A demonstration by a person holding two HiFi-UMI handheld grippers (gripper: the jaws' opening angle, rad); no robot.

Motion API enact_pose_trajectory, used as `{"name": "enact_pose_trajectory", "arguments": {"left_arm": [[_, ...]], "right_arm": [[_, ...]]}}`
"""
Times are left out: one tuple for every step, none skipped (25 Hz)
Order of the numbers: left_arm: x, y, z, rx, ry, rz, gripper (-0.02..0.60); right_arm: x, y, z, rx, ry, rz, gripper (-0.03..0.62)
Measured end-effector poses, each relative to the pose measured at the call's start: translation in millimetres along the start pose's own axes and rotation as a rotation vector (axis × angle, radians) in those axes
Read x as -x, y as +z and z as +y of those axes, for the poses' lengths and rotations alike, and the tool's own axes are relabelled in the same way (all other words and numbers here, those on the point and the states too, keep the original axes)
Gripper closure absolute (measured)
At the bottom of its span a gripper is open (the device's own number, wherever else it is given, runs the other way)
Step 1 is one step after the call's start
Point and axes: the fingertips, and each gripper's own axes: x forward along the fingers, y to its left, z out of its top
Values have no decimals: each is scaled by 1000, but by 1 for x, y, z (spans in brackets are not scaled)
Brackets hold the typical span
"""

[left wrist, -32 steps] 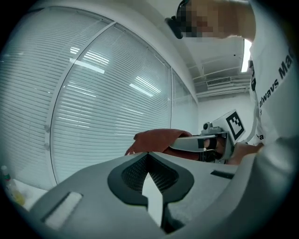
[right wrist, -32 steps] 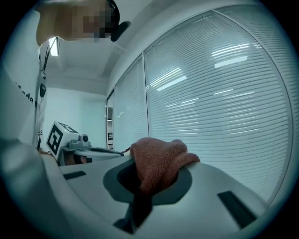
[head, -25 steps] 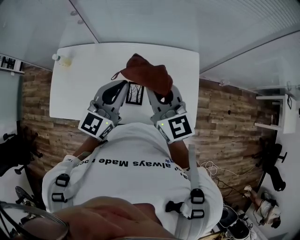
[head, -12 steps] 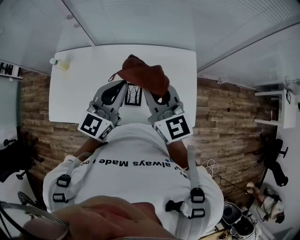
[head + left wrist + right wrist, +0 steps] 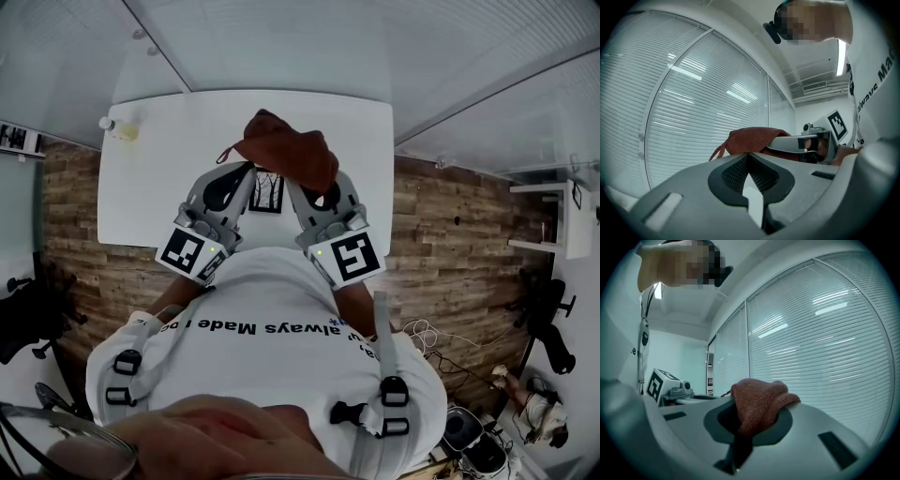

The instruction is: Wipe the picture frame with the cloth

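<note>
A small black picture frame (image 5: 268, 190) with a tree print is held above the white table (image 5: 159, 159), between my two grippers. The left gripper (image 5: 246, 174) is at the frame's left edge. In the left gripper view its jaws (image 5: 751, 187) are closed on a thin white edge, apparently the frame's. A reddish-brown cloth (image 5: 286, 148) is bunched over the frame's top right. My right gripper (image 5: 739, 430) is shut on this cloth (image 5: 759, 404), whose folds spill over the jaws. The cloth (image 5: 750, 140) also shows in the left gripper view, just above the right gripper (image 5: 801, 143).
A small bottle (image 5: 120, 127) stands at the table's far left corner. Wood-pattern floor (image 5: 441, 234) surrounds the table, with dark office chairs (image 5: 548, 319) at the sides. Window blinds (image 5: 820, 333) fill both gripper views. The person's white shirt (image 5: 262, 347) hides the near table edge.
The view shifted slightly a second ago; since then nothing has moved. Both grippers, the cloth and the frame keep the same places relative to each other.
</note>
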Motion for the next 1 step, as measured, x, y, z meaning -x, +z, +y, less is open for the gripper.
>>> {"name": "enact_pose_trajectory", "arguments": {"left_arm": [[0,1,-1,-1,-1,-1,580]], "right_arm": [[0,1,0,0,1,1,574]]}}
